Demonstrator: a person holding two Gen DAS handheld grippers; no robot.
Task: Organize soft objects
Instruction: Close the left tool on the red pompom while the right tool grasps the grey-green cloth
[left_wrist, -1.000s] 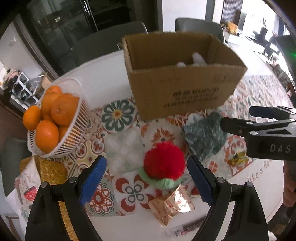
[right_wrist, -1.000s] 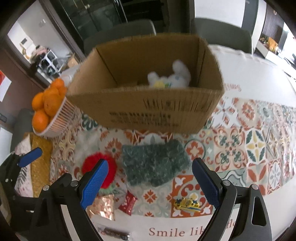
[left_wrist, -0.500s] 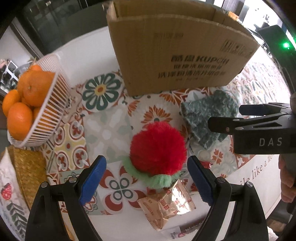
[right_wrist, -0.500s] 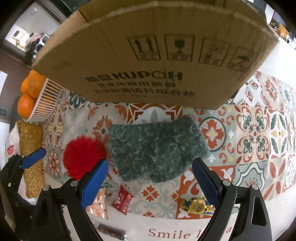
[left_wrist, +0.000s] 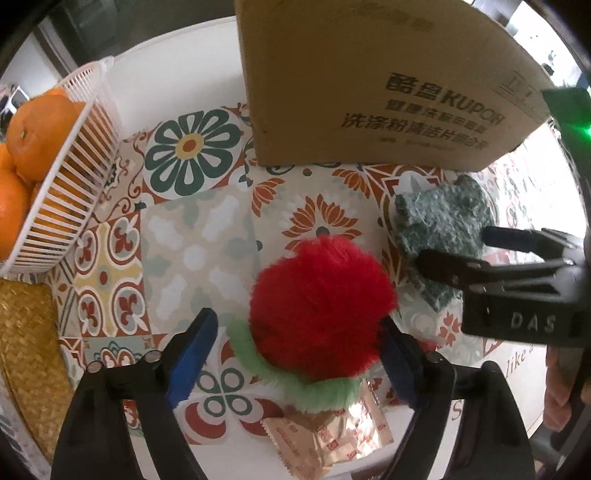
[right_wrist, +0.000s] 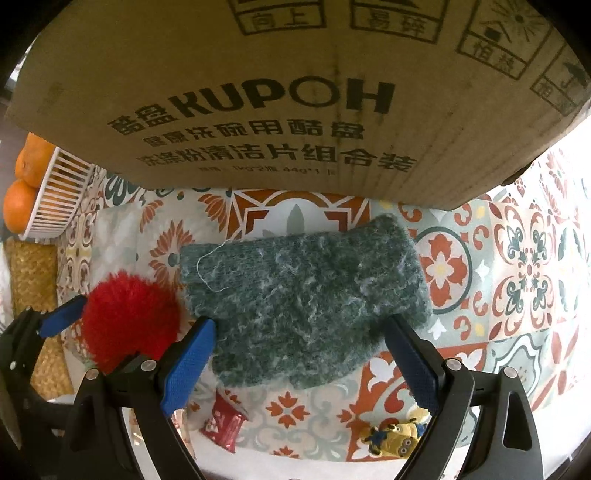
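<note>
At the centre of the left wrist view, a red pom-pom with a light green fluffy rim is seen lying on the patterned tile cloth that covers the surface. The left gripper is spread wide, its blue-padded fingers standing on either side of the pom-pom's lower half; whether the right-hand pad touches the fluff cannot be told, and nothing is gripped. Just below the pom-pom, a golden foil snack packet is seen. At the upper left of that frame, a white slatted basket filled with oranges is found, and a woven straw mat lies at the lower left.

Across the top of both views, a cardboard box printed "KUPOH" is shown. Directly below it in the right wrist view, a dark green knitted piece is spread flat on the cloth, close to the pom-pom's right. The right gripper is held wide open, with the lower edge of the knit lying between its fingers and nothing clamped. Near the bottom of that frame, a small red packet and a yellow Minion figure are seen.
</note>
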